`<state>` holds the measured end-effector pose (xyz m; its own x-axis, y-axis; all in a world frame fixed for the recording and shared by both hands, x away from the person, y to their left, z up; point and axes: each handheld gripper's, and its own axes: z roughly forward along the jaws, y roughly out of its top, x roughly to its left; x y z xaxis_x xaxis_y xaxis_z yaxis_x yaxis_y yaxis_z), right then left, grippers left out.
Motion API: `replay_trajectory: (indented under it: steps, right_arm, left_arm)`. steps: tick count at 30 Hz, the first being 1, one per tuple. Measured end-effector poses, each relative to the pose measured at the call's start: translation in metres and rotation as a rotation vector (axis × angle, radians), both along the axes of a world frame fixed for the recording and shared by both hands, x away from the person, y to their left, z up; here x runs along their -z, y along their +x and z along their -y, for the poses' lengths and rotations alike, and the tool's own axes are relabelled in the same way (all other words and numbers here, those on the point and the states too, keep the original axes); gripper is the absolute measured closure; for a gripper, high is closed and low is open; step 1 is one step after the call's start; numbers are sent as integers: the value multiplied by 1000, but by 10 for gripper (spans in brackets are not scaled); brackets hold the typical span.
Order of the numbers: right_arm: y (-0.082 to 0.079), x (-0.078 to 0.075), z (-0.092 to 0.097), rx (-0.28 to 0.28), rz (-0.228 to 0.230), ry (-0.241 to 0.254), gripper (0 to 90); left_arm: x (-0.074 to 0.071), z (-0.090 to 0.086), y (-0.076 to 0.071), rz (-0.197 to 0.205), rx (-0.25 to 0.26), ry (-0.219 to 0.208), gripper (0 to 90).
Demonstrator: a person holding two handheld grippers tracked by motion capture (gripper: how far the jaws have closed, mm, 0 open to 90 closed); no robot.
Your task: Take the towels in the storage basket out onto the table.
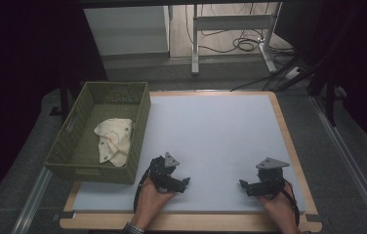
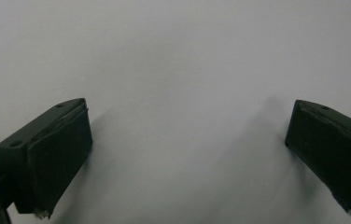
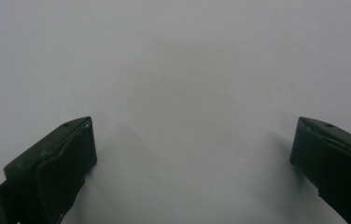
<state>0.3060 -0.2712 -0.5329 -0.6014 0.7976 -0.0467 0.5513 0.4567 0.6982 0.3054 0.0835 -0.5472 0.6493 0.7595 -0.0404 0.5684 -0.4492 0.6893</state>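
A green woven basket [image 1: 74,146] stands at the table's left, and a cream cloth with small dark marks [image 1: 114,140] lies crumpled inside it. My left gripper [image 1: 185,182] rests low on the pale mat near the front edge, right of the basket, pointing right. Its jaws stand wide apart over bare mat, left gripper [image 2: 187,140] open with nothing between. My right gripper [image 1: 243,185] rests at the front right, pointing left toward the other. In its own view the right gripper [image 3: 192,154] is open above plain mat.
The pale mat [image 1: 211,136] covers a wooden table top [image 1: 289,131]. Beyond the far edge stand desk legs [image 1: 195,44] and loose cables [image 1: 242,44] on the floor. A metal rail [image 1: 352,165] runs along the right side.
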Motion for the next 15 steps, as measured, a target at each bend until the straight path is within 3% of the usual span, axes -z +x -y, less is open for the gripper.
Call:
replay_trajectory:
  steps: [15]
  right_arm:
    - [0, 0, 0, 0, 1, 0, 2]
  left_arm:
    - [0, 0, 0, -2, 1, -3, 6]
